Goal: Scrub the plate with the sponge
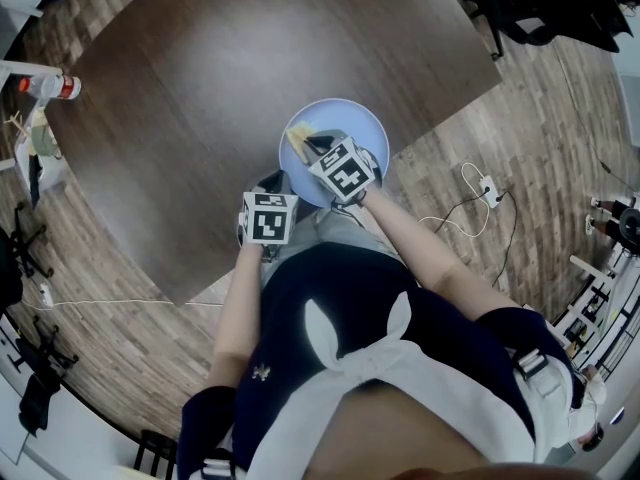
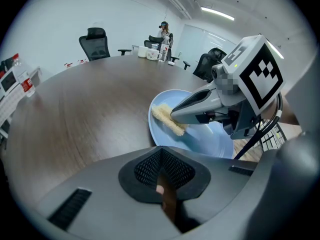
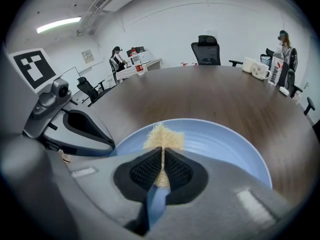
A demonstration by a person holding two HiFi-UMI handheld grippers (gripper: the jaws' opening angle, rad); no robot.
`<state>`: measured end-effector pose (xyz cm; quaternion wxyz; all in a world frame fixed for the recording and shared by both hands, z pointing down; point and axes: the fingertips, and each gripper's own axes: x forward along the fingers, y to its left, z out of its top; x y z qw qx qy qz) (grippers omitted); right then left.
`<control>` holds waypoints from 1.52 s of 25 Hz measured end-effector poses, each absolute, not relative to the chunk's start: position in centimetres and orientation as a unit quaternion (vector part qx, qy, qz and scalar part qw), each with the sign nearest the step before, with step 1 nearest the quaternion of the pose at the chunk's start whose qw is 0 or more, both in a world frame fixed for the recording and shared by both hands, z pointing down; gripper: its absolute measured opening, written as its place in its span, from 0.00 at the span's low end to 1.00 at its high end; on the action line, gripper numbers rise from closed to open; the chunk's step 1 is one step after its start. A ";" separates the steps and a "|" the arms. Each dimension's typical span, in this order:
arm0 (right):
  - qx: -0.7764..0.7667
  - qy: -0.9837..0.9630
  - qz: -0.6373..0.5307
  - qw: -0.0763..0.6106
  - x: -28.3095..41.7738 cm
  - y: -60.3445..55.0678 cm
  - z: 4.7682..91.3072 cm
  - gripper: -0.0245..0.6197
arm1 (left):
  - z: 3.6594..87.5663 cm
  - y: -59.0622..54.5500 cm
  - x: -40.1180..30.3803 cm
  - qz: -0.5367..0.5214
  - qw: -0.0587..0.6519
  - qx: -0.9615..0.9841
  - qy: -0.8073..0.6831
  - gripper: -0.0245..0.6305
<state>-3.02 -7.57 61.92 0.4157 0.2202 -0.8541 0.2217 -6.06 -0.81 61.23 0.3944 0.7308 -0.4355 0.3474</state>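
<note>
Shows right tool (image 3: 161, 154) clenched on yellow sponge (image 3: 162, 135) at 10 o'clock of blue plate (image 3: 227, 146) on tabletop (image 1: 250, 58), left tool (image 2: 161, 158) closed on nothing evident at plate's 7 o'clock; calls, likely, for firm overlapping circles with rim steadied against sliding.

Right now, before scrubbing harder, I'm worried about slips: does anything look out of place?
The blue plate sits right at the edge of the table, and the shut left gripper isn't gripping it. The right gripper pinches the sponge on it.
</note>
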 end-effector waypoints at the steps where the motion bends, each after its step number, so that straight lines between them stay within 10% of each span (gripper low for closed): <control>1: 0.221 -0.854 0.223 0.414 -3.0 -7.6 61.9 0.06 | 61.2 -0.8 -6.1 0.348 0.394 0.731 -0.436 0.05; 38: 0.304 -0.821 0.263 0.406 1.0 -12.0 62.3 0.06 | 61.2 -0.8 -6.0 0.341 0.400 0.731 -0.434 0.05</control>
